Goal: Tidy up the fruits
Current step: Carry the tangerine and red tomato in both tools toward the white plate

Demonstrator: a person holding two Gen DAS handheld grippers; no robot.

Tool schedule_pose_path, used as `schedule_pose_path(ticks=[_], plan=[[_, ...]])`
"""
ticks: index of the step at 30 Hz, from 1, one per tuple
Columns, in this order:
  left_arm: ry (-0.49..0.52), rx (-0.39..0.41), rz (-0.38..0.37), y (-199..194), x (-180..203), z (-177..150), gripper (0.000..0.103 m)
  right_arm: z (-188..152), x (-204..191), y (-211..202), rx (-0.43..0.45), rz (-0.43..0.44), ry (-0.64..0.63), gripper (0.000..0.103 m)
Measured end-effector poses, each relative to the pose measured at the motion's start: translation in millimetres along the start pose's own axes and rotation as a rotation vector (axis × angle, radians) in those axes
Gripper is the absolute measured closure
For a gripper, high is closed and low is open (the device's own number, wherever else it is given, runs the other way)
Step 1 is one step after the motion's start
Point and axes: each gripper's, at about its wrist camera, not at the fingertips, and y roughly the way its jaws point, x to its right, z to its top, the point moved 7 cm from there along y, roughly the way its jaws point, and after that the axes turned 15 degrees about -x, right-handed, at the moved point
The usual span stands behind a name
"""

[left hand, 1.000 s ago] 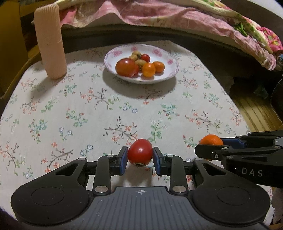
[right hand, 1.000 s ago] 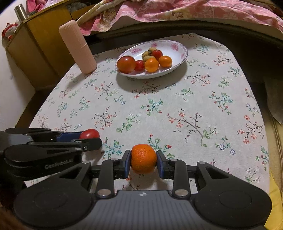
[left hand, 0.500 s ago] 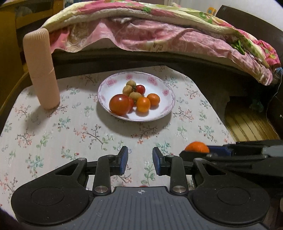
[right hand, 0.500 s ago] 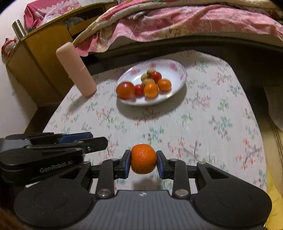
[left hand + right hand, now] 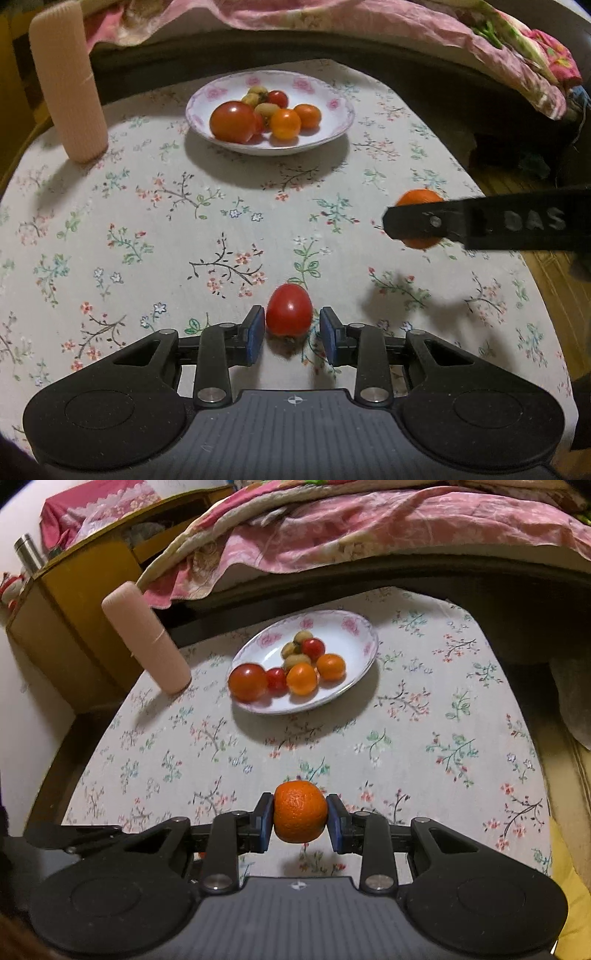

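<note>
A red tomato point(image 5: 289, 314) rests on the flowered tablecloth point(image 5: 166, 229), between the blue pads of my left gripper point(image 5: 291, 319). The right pad stands a little off the tomato, so the jaws are open around it. My right gripper point(image 5: 300, 812) is shut on a small orange point(image 5: 300, 811) and holds it above the cloth. In the left wrist view the orange point(image 5: 419, 197) shows behind the right gripper's dark finger. At the far side, a white plate with pink flowers point(image 5: 332, 107) point(image 5: 354, 627) holds a large tomato, small tomatoes, small oranges and brownish fruits.
A tall pink ribbed cylinder point(image 5: 66, 85) point(image 5: 147, 638) stands left of the plate. Behind the table lies a bed with a pink quilt point(image 5: 369, 528). A yellow wooden cabinet point(image 5: 74, 590) is at the far left. The table's right edge drops to a wooden floor point(image 5: 509, 181).
Half a second ago the left gripper was raised with nothing between its jaws; it has come back down around the tomato on the cloth. The right gripper has lifted the orange slightly.
</note>
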Motion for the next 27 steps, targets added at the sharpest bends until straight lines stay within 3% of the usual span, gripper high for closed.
schedule_pose_path(ticks=[10,19,27], plan=[[-0.001,0.010,-0.006,-0.6,1.6,5.6,0.067,-1.5,-1.1,1.2,-0.002,-0.008,-0.011,0.070],[-0.047,0.128,-0.025,-31.1,-9.6,56.8,0.067,17.6,-2.6,-0.2,0.026,-0.012,-0.016,0.070],[-0.061,0.187,-0.014,-36.3,-23.0,106.4,0.066,60.7,1.8,2.9,0.066,-0.042,-0.037,0.070]])
